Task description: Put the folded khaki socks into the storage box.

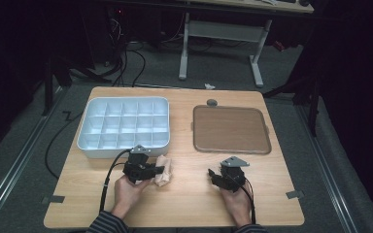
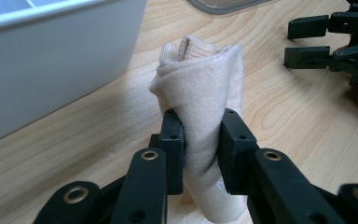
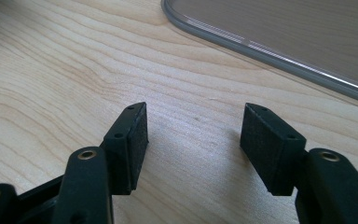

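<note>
On the tabletop (image 1: 184,204), just in front of the white compartment tray (image 1: 124,127), the left gripper (image 2: 200,140) has its fingers (image 2: 172,140) clamped on a bunched cream cloth (image 2: 200,88), perhaps a sock, while the right gripper (image 3: 193,135) rests near the brown lid (image 1: 230,129), fingers (image 3: 133,140) apart, nothing between them.

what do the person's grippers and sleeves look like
Both the left gripper and the right gripper are black, with flat rectangular pads, brass-ringed pivot holes, a grey three-cornered plate on top and a trailing black cable. The sleeves are dark with thin stripes.
</note>
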Tool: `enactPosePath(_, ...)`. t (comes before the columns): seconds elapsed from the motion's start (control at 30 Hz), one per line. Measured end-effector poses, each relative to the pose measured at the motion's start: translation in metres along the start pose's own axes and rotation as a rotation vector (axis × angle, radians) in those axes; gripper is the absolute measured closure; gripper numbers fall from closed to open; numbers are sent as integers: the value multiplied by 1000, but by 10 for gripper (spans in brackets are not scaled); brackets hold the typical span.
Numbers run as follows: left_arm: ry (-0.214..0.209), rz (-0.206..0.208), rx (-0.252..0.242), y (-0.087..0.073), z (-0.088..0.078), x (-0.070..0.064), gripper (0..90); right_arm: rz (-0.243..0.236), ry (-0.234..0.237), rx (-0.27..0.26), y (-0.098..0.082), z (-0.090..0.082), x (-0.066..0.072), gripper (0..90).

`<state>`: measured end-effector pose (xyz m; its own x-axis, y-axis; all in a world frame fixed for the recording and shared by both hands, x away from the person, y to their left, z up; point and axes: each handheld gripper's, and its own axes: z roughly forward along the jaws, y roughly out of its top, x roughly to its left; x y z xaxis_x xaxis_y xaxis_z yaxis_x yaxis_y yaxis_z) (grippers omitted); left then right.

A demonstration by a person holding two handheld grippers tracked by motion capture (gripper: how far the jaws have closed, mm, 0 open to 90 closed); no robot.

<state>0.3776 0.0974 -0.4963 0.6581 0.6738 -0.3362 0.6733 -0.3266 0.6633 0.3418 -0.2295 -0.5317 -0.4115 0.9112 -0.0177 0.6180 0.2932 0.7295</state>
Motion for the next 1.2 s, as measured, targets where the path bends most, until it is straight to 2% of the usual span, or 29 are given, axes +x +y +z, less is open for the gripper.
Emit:
enactPosePath(0.33,0,-4,-8,-2,-9,1,742,0,2,0,0,0,0,409)
enactPosePath(0.8,49,44,9,-5,-19,-2,742,0,1,0,0,0,0,409)
enactPosePath(1.2,58,38,-14,-6,-31,1,742,1,0,0,0,0,0,409)
